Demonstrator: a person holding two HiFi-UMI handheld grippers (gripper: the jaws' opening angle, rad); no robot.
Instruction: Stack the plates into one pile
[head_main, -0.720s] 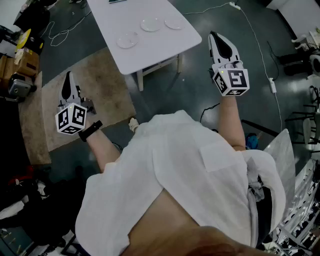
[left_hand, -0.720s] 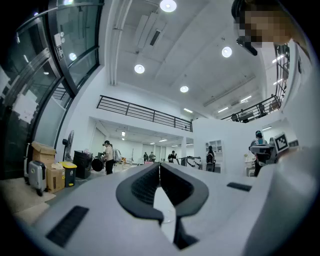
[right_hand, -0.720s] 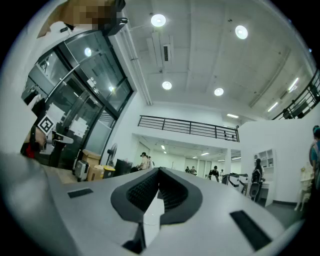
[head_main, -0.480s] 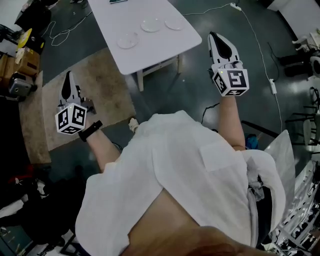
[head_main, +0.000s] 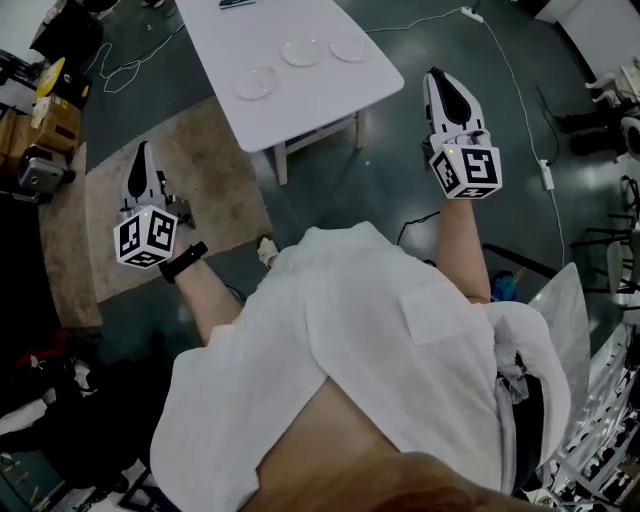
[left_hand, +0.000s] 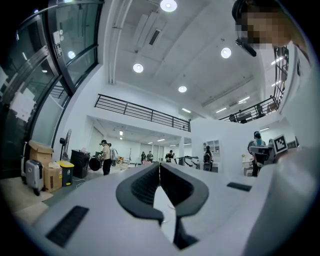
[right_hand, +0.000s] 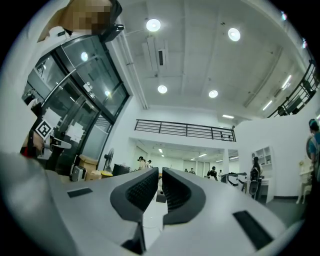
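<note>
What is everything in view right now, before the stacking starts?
plates: three, pale, apart on the table, unstacked
table: one, white, top of head view
rug: one, brown, floor left of table
power strip: one, white, floor at far right
cardboard box: one, brown, far left
bystanders: several, colours unclear, far background of claw views
shirt: one, white, bottom centre
left claw: one, white and black, closed, empty, above rug
right claw: one, white and black, closed, empty, right of table

Dim head view; bright, fisheye-warped gripper views
</note>
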